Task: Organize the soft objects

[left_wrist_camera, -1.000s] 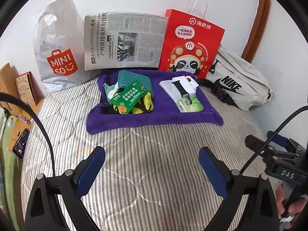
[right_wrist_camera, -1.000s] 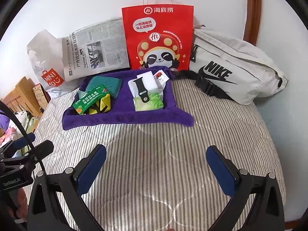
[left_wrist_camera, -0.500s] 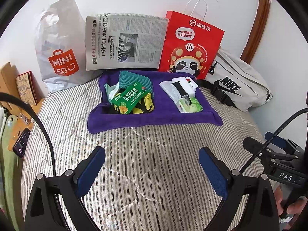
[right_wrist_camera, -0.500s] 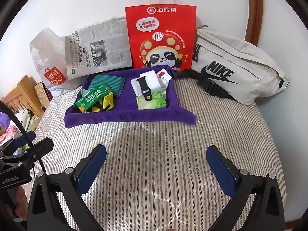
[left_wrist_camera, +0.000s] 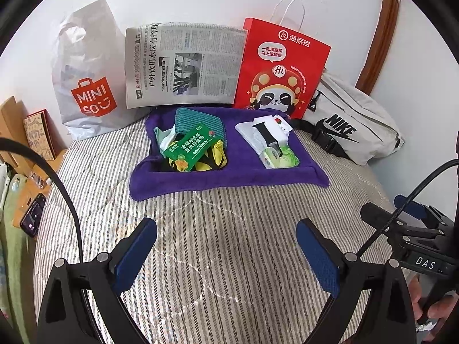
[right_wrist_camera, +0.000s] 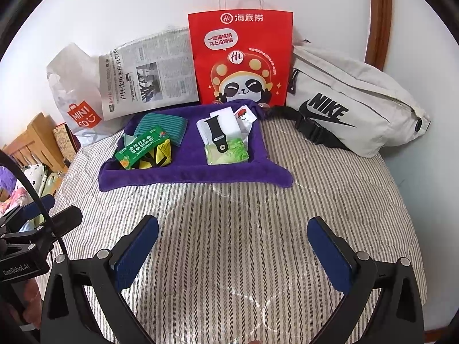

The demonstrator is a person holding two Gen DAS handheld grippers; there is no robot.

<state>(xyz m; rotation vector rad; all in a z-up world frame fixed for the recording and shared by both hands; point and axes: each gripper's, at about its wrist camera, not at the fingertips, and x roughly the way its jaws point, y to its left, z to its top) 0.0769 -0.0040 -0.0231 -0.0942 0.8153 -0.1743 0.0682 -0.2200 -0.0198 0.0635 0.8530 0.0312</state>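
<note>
I've got both claws released, nothing between the blue pads. Left gripper (left_wrist_camera: 226, 246) and right gripper (right_wrist_camera: 232, 246) hang over bare striped quilted bedcover (right_wrist_camera: 235, 229), near edge, well short of the goods.

Task stuff sits on a purple plush towel (left_wrist_camera: 238, 169) spread at the far middle of the bed, its edges turned up a bit. Two heaps on it, apart w/ purple showing between. Left heap: teal ribbed knit cloth (left_wrist_camera: 198, 120) at the far side, green printed packet (left_wrist_camera: 190, 149) lying across the top, yellow-and-black fabric piece (left_wrist_camera: 215, 160) under the packet's near end, pale crumpled cloth (left_wrist_camera: 165, 137) at the left. Right heap: white folded cloth (right_wrist_camera: 226, 117), black rubber watch strap (right_wrist_camera: 218, 136) laid on it, green tissue pack (right_wrist_camera: 229, 154) at the near end, small white card w/ red print (right_wrist_camera: 243, 114) at the far right.

Along the wall, left to right: white MINISO plastic bag (left_wrist_camera: 86, 71), folded newspaper (left_wrist_camera: 183, 66), red paper carrier bag w/ panda print (right_wrist_camera: 241, 57), grey Nike waist bag (right_wrist_camera: 352, 100). Towel's far edge touches the red bag.

A hand (left_wrist_camera: 430, 298) grips the right rig's handle, seen at the left cam's right edge.
</note>
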